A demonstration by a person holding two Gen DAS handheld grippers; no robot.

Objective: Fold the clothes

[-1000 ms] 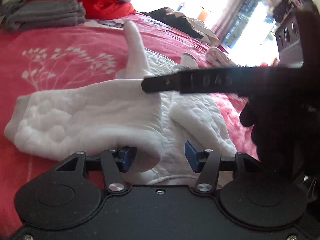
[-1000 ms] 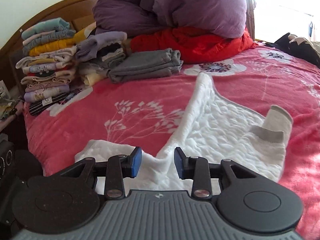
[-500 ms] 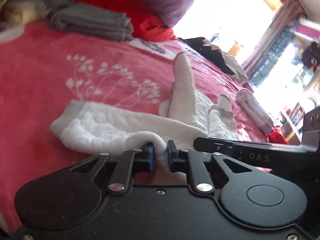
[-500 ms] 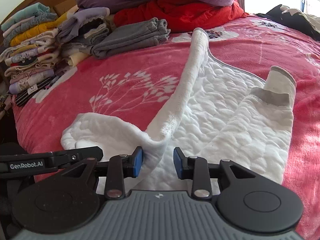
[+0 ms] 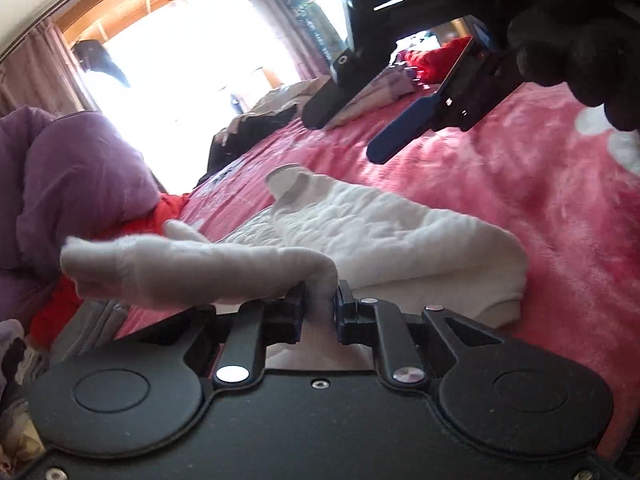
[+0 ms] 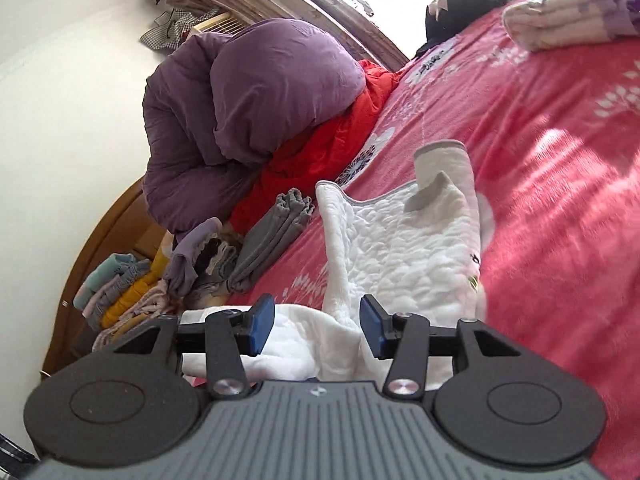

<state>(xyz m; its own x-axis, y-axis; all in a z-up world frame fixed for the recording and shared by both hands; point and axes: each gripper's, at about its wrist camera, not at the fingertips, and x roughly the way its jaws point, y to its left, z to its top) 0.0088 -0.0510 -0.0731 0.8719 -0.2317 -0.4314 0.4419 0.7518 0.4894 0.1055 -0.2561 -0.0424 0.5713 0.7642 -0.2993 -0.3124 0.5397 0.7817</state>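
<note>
Garment: a white quilted fleece top with grey cuffs (image 6: 404, 248) lies across the middle of the right wrist view, on the pink plush bedspread with white flower print (image 6: 560, 128); one sleeve (image 6: 444, 168) stands up near the centre of that view.
Left gripper: the left gripper (image 5: 318, 312), at lower centre of its own view, pinches a bunched fold of the white top; its jaws are easing apart, yet the cloth between them looks squeezed. A grey cuffed end (image 5: 160, 268) droops to the left of the jaws.
Right gripper: the right gripper (image 6: 316, 330) is opening, a ridge of the white fabric standing between the blue pads without touching either, so it is released.
Step in hand: probably carrying one side of the top over the body for a fold.
Next move: it seems to call for laying the held fold flat, letting go, then smoothing.
Surroundings: a purple duvet bundle (image 6: 248, 112) at upper left, a folded grey garment (image 6: 272, 240) and stacked folded clothes (image 6: 128, 296) at left.
</note>
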